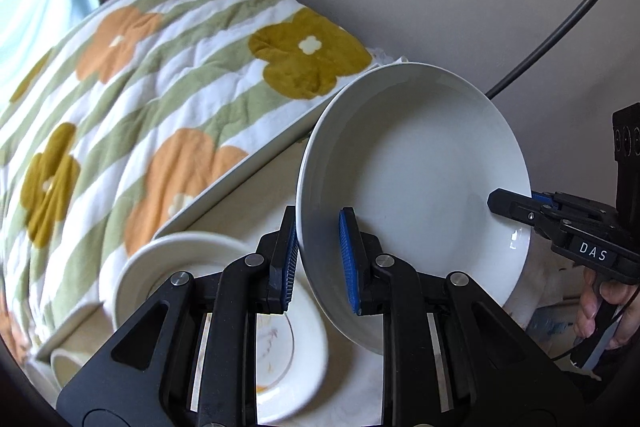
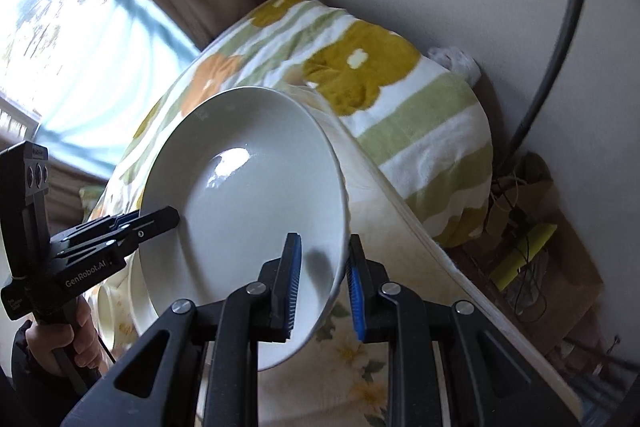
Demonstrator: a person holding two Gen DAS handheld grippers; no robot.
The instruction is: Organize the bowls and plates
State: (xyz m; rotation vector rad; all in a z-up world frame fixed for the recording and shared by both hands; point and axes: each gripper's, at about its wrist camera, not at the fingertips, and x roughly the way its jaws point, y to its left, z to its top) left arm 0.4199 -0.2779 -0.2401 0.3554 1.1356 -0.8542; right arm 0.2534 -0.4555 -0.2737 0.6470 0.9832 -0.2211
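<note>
A large white deep plate (image 1: 416,183) is held tilted in the air between both grippers; it also shows in the right wrist view (image 2: 244,211). My left gripper (image 1: 320,259) is shut on its near rim, one pad on each face. My right gripper (image 2: 322,287) is shut on the opposite rim and shows in the left wrist view (image 1: 516,205); my left gripper shows in the right wrist view (image 2: 160,221). Below, a white bowl (image 1: 176,267) and a gold-rimmed saucer (image 1: 288,355) sit on the table.
A bed with a flowered, green-striped blanket (image 1: 160,87) lies just beyond the table edge (image 1: 224,183). A grey wall and a black cable (image 1: 560,27) are to the right. A flowered tablecloth (image 2: 352,367) covers the table. Clutter and cords (image 2: 528,247) lie on the floor.
</note>
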